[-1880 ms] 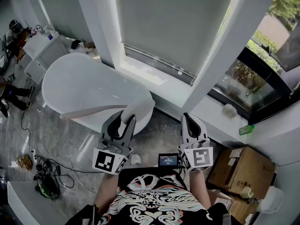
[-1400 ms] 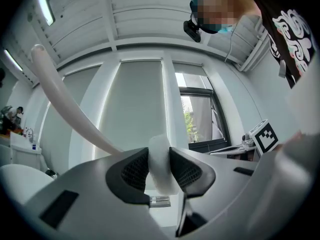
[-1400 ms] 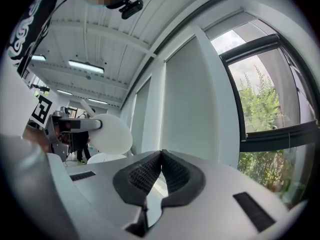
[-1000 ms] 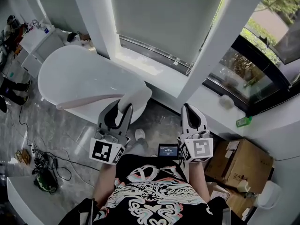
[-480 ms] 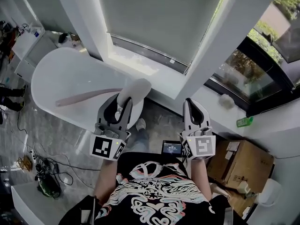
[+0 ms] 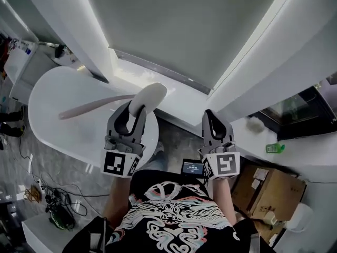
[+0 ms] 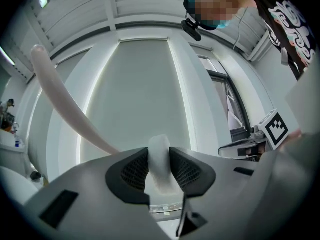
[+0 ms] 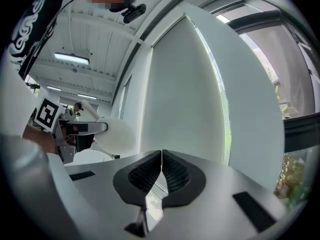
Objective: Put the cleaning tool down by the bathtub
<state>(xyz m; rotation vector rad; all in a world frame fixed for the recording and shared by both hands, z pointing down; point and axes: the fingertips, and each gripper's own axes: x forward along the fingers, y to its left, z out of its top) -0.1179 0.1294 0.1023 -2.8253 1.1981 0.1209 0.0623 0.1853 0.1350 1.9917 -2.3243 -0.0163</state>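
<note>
The cleaning tool has a white oval head and a long pale handle that reaches left over the white bathtub. My left gripper is shut on the tool's head end, held above the tub's near end. In the left gripper view the white piece is pinched between the black pads, and the handle curves up to the left. My right gripper hovers to the right, shut with nothing in it; its pads meet. The tool's head shows at the left in the right gripper view.
A white window sill runs behind the tub under a drawn blind. A green bottle lies on the ledge at the right, with a cardboard box below it. Cables lie on the floor at the left.
Both grippers have moved forward toward the window together. The tool's head now sits over the tub's end by the sill. The grip on the tool is unchanged.
</note>
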